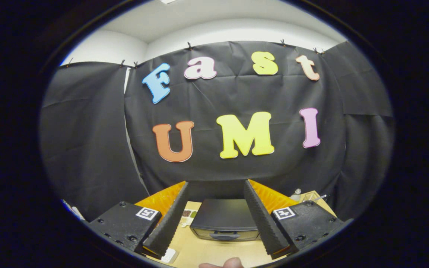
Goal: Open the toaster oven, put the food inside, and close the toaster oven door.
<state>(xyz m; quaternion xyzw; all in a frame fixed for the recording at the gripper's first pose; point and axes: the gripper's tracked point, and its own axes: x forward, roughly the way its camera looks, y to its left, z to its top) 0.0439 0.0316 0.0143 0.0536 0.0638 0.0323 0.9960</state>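
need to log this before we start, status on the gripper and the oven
Gripper open, holding nothing, high above the table. Toaster oven between the fingers, door shut, handle untouched. A fingertip near the table's front edge.

Black toaster oven (225, 219) — black-ribbed, orange-backed fingers (169, 217)

fingers (216, 219) spread, toaster oven (225, 219) ahead between them, door shut
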